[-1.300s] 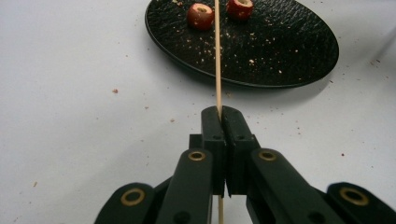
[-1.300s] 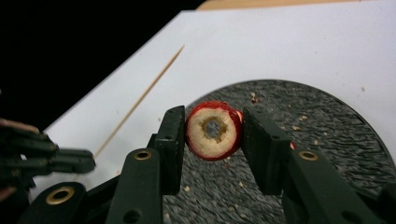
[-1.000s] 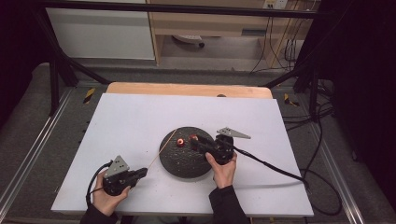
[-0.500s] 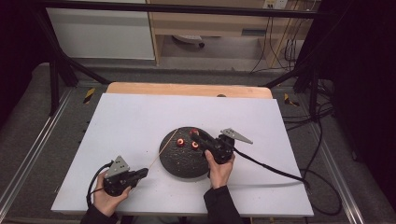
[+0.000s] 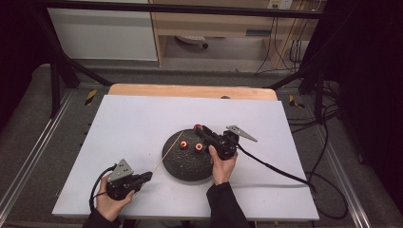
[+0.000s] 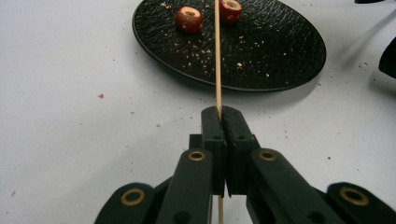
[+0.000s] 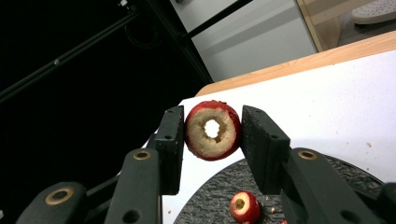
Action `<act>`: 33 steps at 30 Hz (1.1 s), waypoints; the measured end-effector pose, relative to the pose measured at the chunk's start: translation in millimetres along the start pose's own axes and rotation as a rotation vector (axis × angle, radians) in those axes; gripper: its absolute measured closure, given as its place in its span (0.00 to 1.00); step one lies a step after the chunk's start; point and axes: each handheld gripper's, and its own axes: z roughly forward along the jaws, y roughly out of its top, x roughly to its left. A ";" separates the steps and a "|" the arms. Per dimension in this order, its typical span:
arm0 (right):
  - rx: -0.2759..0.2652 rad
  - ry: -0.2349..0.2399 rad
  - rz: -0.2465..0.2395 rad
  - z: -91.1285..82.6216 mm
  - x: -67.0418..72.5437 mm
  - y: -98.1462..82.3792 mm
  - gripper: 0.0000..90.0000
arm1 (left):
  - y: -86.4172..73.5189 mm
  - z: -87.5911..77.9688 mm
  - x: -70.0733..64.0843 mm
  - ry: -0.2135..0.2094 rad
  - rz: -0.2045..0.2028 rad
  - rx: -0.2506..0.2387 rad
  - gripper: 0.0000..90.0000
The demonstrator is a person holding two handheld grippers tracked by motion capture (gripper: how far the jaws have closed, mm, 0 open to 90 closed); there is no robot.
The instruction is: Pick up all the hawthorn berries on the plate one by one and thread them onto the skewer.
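Right gripper (image 7: pixel 212 133) pinches a red fruit ring (image 7: pixel 213 130) between its two jaws. The ring is cored: a round hole passes through its pale flesh, and the hole faces the camera in the right gripper view. The ring hangs clear of the plate (image 7: pixel 205 200), above its far edge; in the high view it appears as a red spot (image 5: pixel 197 127) at the gripper tip (image 5: pixel 199 129).

Left gripper (image 6: pixel 222 114) has its jaws pressed together on a thin wooden skewer (image 6: pixel 217 51). The skewer runs straight from the jaws out over the plate (image 6: pixel 280 51). In the high view the skewer (image 5: pixel 167 152) slants from the left gripper (image 5: pixel 148 175) up to the plate's left rim (image 5: pixel 167 161).

Two more red cored pieces (image 5: pixel 183 145) (image 5: pixel 198 147) lie on the plate, near each other; in the left gripper view one lies on each side of the skewer (image 6: pixel 189 18) (image 6: pixel 230 9). Crumbs are scattered on the black, textured plate and on the white table (image 5: pixel 133 123) around it.

The left hand (image 5: pixel 110 204) rests near the table's front edge, well apart from the right hand (image 5: pixel 222 166), which reaches over the plate.
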 end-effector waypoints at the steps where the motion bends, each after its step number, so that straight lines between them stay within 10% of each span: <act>1: -0.003 0.000 0.001 0.9 -0.6 -0.2 0.68 | 0.1 0.1 -0.4 -0.001 0.001 0.000 0.98; 33: -0.118 0.044 0.069 8.0 -0.2 -14.6 0.68 | 3.3 14.4 -21.7 -0.021 0.004 -0.022 0.98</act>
